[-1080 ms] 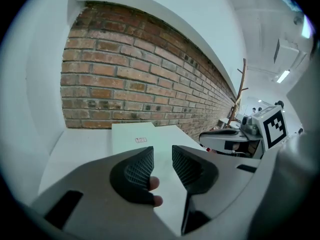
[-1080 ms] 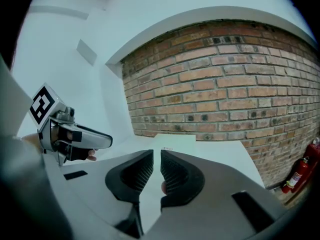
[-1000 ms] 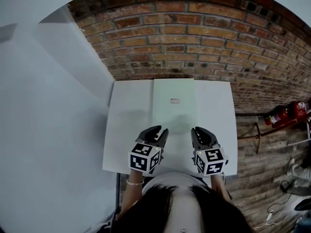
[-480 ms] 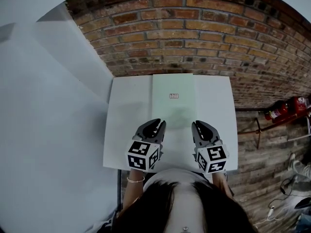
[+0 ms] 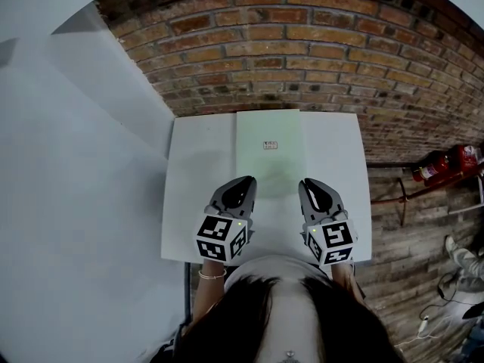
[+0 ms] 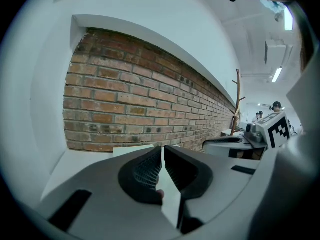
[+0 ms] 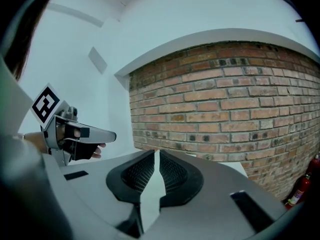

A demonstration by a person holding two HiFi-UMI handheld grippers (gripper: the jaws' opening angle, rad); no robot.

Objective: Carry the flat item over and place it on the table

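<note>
Brick wall [image 5: 302, 44] spans the far side. White table [image 5: 198, 180] stands against it. Pale green flat sheet [image 5: 269, 169] extends lengthwise down the table's middle, with its far end at the wall and its near edge at the grippers.

Left gripper [image 5: 243, 184]: jaws have just been closing and are almost together, pinching the sheet's near edge on the left.

Right gripper [image 5: 311, 186]: jaws almost together, clamped on the same edge on the right.

The grippers are side by side, apart.
</note>
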